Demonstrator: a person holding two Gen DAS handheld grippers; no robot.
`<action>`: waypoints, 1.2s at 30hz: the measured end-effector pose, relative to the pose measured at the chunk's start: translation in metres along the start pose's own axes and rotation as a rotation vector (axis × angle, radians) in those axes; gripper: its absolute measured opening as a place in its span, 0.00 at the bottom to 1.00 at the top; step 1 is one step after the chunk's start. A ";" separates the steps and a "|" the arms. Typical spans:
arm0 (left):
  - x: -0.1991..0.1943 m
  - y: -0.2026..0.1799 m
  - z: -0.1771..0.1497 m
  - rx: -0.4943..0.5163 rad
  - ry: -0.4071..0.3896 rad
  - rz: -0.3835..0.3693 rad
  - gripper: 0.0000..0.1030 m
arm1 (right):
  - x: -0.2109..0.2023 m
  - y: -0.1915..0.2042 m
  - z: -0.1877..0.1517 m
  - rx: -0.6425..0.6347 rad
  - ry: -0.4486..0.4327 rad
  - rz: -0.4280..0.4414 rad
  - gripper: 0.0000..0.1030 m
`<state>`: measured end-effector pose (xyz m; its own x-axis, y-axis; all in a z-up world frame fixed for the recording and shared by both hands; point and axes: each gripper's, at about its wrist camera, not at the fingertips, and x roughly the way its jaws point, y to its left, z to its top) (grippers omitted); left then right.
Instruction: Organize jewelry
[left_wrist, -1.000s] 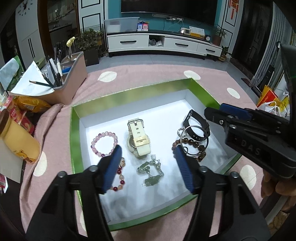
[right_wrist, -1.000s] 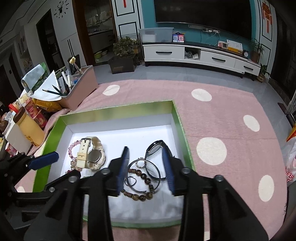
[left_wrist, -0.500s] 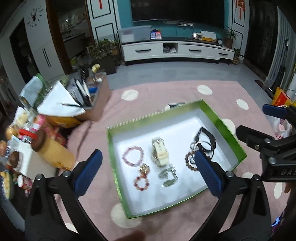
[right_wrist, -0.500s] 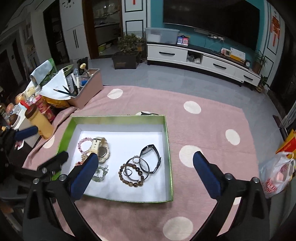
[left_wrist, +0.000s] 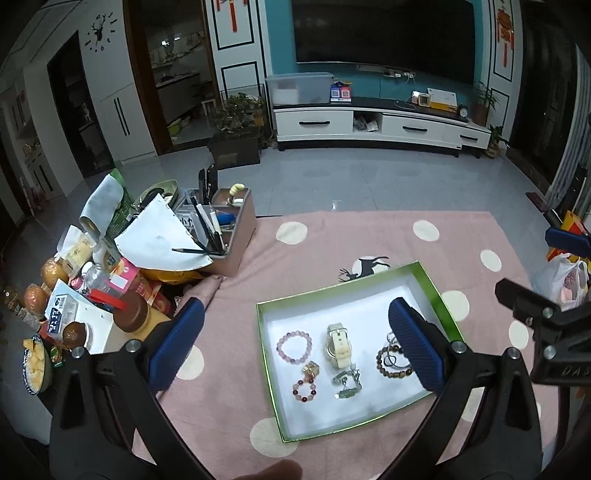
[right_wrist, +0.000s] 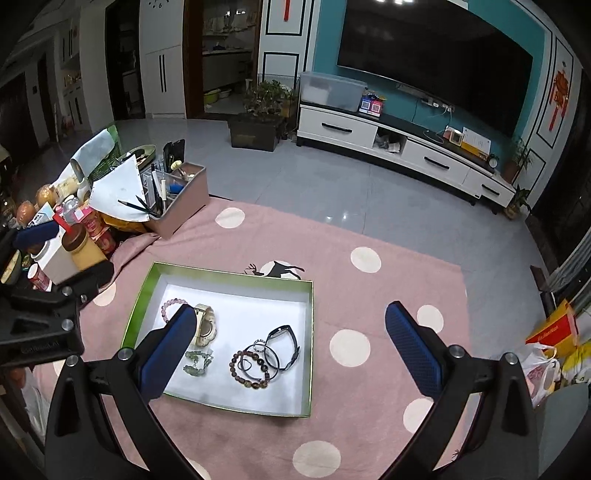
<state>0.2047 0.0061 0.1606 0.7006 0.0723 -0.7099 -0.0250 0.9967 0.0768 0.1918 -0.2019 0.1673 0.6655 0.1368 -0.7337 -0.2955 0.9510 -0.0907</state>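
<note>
- left gripper (left_wrist: 295, 347) hung above the green box (left_wrist: 436, 291) - jaws wide apart, nothing between them
- right gripper (right_wrist: 288, 347) same - wide, empty
- cream watch (left_wrist: 338, 345) and beaded bracelets (right_wrist: 249, 369) lay inside the box

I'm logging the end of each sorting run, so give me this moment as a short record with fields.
container: green-rimmed box, white inside, on pink dotted cloth
contents: pink bead bracelet, cream watch, red bead bracelet, green bracelet, brown bead bracelet, black band
left gripper: open, empty, above box
right gripper: open, empty, above box
</note>
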 end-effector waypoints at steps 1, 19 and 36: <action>0.000 0.000 0.001 -0.004 0.000 0.008 0.98 | 0.001 0.001 0.001 -0.002 0.000 -0.001 0.99; 0.015 0.006 0.005 -0.027 0.018 0.033 0.98 | 0.018 0.004 0.000 -0.003 0.021 -0.002 0.99; 0.024 0.012 0.001 -0.043 0.042 0.039 0.98 | 0.023 0.005 -0.003 -0.003 0.023 -0.003 0.99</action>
<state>0.2215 0.0201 0.1449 0.6677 0.1121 -0.7359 -0.0832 0.9936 0.0760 0.2035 -0.1947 0.1484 0.6508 0.1278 -0.7485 -0.2959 0.9505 -0.0950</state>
